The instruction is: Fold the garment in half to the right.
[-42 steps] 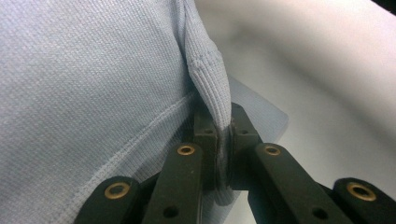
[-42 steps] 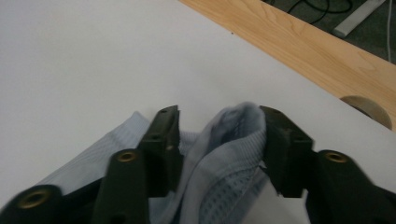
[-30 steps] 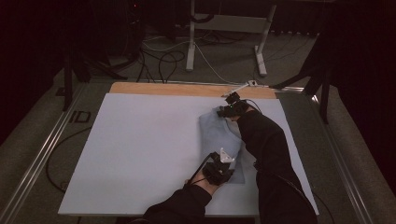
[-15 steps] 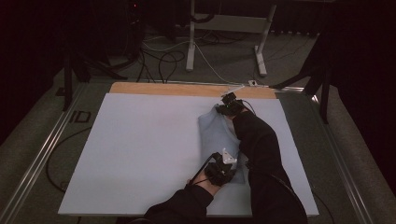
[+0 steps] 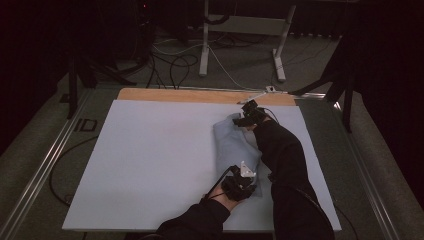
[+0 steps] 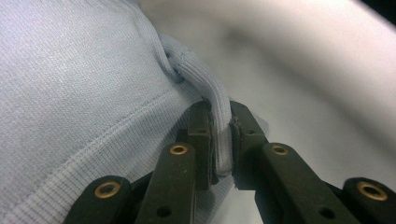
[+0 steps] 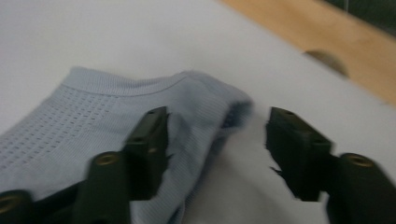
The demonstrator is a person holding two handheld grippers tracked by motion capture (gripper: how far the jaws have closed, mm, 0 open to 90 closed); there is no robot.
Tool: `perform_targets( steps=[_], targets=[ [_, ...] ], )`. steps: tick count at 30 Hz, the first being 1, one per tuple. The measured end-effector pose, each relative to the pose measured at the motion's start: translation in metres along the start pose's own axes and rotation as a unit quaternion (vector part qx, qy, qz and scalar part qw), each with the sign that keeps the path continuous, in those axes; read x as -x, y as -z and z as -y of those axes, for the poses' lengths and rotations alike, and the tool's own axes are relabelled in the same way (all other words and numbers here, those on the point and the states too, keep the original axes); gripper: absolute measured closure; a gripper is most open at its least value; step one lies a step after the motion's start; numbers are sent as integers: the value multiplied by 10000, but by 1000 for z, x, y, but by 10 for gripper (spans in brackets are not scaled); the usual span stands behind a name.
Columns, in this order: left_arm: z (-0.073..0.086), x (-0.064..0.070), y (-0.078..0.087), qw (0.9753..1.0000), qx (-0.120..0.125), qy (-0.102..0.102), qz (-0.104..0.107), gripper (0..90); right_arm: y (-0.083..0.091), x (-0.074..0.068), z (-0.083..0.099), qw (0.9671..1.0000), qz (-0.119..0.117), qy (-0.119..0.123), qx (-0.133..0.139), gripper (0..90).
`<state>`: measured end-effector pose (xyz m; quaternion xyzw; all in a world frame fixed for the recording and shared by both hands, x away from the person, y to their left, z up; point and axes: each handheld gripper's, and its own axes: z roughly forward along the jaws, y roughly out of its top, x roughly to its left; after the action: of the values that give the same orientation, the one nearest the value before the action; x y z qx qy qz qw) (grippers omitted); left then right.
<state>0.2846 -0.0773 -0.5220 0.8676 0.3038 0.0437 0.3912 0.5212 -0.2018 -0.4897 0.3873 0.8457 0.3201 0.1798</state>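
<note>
A pale blue knit garment (image 5: 232,142) lay folded on the white table (image 5: 150,160), and I held a gripper at each end of it. My left gripper (image 6: 220,140) had its jaws pressed together on a ribbed hem fold of the cloth, which rose between them and ran away to the upper left. My right gripper (image 7: 217,135) had its jaws standing apart at the garment's far end. The cloth's rounded corner lay between them, against the left jaw, with bare table before the right jaw. A wooden strip (image 7: 327,37) lay beyond.
</note>
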Motion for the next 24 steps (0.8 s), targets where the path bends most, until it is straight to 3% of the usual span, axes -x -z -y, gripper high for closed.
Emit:
perform_targets(
  steps=[7,17,24],
  targets=[
    [-2,1,-1,10000,-66,-47,12,805,27,0,-5,9993,-125,-117,344,206],
    [-3,10,-8,9995,-142,-156,252,689,39,-15,0,9978,-404,-78,519,161],
    [-5,17,-8,9983,-243,-283,451,643,46,-14,5,9975,-459,-89,526,142]
  ],
)
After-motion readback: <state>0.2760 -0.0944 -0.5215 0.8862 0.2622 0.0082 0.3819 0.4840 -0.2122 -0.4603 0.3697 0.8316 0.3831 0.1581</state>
